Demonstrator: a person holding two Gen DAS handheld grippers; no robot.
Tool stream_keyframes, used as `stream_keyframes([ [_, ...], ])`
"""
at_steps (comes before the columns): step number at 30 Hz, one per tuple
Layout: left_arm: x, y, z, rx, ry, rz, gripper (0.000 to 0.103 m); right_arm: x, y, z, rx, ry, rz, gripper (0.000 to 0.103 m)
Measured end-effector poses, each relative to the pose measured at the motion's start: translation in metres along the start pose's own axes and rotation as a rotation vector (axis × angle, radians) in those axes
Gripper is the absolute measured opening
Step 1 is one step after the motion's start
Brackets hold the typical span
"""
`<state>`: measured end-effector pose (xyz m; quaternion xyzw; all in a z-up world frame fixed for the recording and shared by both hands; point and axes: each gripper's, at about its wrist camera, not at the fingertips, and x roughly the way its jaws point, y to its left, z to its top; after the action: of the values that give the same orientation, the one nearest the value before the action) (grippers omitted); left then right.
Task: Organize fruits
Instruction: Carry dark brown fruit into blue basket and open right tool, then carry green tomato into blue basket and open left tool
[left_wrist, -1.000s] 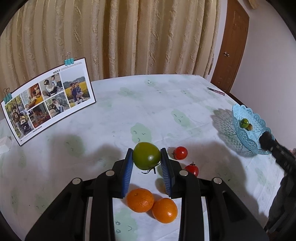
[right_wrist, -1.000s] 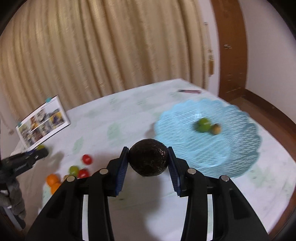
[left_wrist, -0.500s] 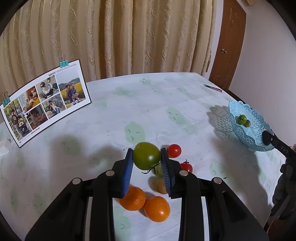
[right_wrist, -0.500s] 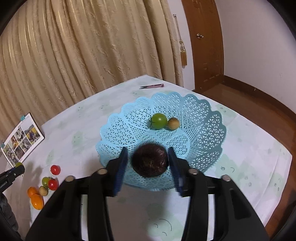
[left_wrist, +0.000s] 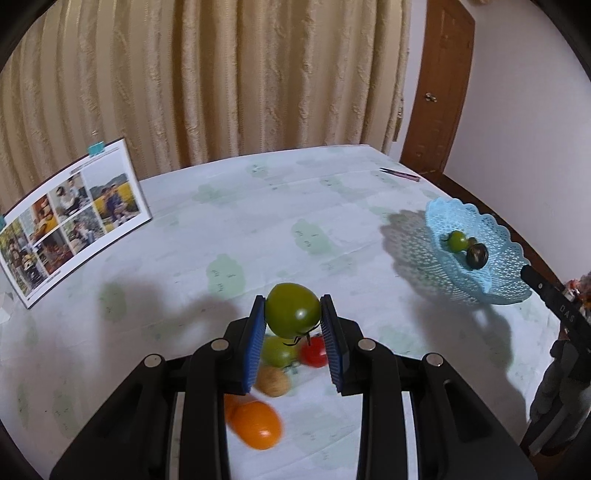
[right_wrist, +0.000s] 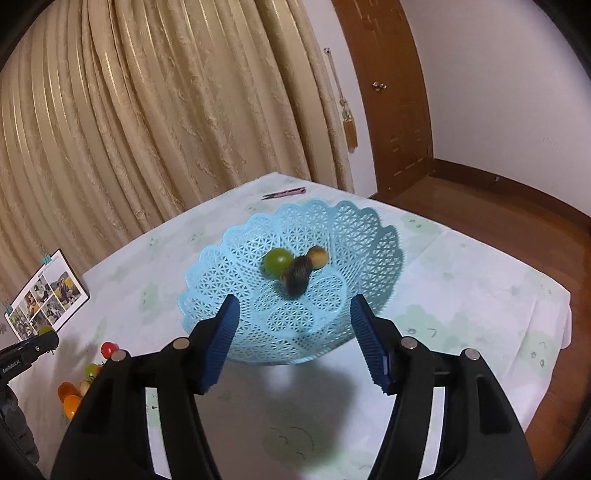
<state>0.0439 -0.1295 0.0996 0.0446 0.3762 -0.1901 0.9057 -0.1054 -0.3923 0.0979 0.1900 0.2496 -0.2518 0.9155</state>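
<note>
My left gripper (left_wrist: 293, 314) is shut on a green tomato (left_wrist: 293, 313), held above the table. Below it lie a smaller green tomato (left_wrist: 276, 350), a red tomato (left_wrist: 313, 351), a tan fruit (left_wrist: 273, 382) and blurred oranges (left_wrist: 255, 424). The light blue lattice basket (right_wrist: 354, 236) sits near the table's right end. My right gripper (right_wrist: 295, 332) is open over its near rim. A dark round fruit (right_wrist: 297, 275), blurred, lies in the basket beside a small green fruit (right_wrist: 277, 260) and a tan fruit (right_wrist: 318, 256). The basket (left_wrist: 495, 284) also shows in the left wrist view.
A photo calendar (left_wrist: 70, 221) stands at the table's left. A thin pink pen (right_wrist: 284, 192) lies at the far edge behind the basket. Curtains hang behind the table; a wooden door (left_wrist: 443, 92) and floor are to the right.
My right gripper moved over the basket, opened and let go of the dark fruit, which now lies in the basket. My left gripper rose and pulled back with the green tomato.
</note>
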Motion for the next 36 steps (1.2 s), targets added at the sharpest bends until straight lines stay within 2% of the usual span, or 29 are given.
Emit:
stream_keyframes([
  [24,0.05,-0.165,0.029,0.214,0.026,-0.159,0.03,-0.006,-0.048,0.001,0.067,-0.034,0.018,0.065],
  [30,0.064,-0.188,0.03,0.238,0.045,-0.182,0.03,-0.005,-0.056,0.002,0.088,-0.028,0.022,0.065],
  [31,0.066,-0.189,0.03,0.24,0.048,-0.185,0.032,-0.005,-0.056,0.003,0.09,-0.029,0.021,0.065],
  [33,0.068,-0.191,0.03,0.238,0.048,-0.184,0.05,-0.006,-0.057,0.003,0.093,-0.031,0.02,0.066],
  [34,0.067,-0.19,0.03,0.231,0.041,-0.185,0.065,-0.005,-0.057,0.003,0.095,-0.032,0.02,0.066],
  [36,0.065,-0.186,0.031,0.22,0.025,-0.178,0.069,-0.006,-0.057,0.003,0.097,-0.033,0.018,0.07],
])
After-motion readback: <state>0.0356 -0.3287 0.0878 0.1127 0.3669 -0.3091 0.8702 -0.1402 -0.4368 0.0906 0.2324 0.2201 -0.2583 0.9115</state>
